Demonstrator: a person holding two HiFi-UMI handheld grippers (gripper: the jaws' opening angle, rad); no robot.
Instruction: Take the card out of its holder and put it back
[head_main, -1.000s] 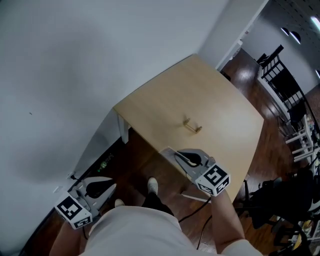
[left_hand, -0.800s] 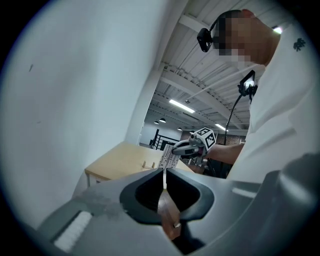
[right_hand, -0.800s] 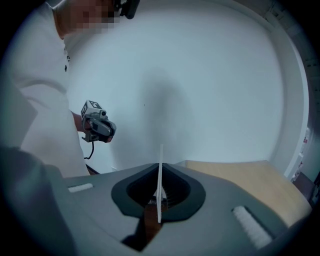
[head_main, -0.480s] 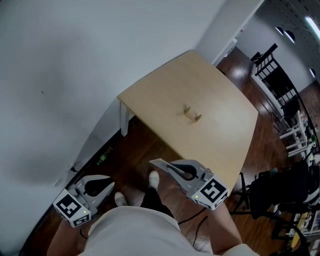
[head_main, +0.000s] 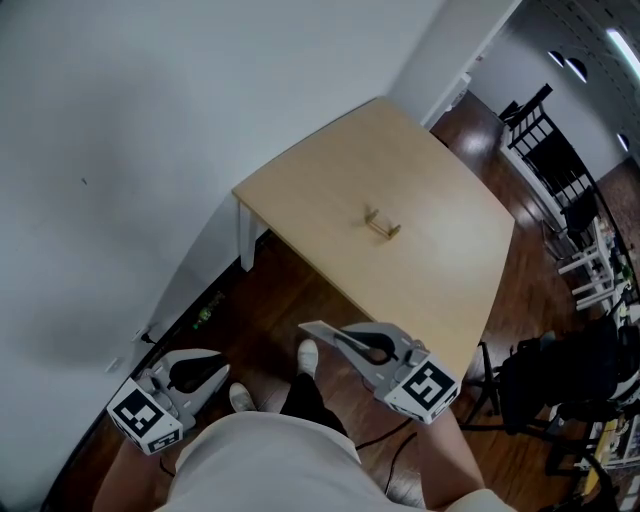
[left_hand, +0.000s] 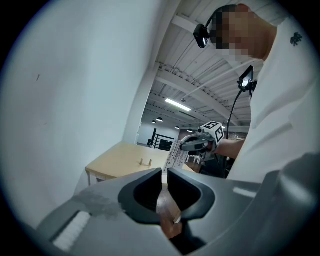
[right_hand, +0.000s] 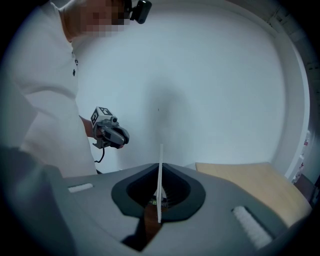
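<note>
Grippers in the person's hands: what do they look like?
The left gripper and right gripper are grey, wedge-shaped, with black-lined jaws. Each carries a white cube printed with black square markers. The person wears a white top.

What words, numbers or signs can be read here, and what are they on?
Card in the right gripper: rows of fine print, too small to read.
Marker cube on that gripper: black-and-white square patterns, no letters.
Shirt: a small dark mark, too blurred to read.
Nothing here reads as a word or number.
</note>
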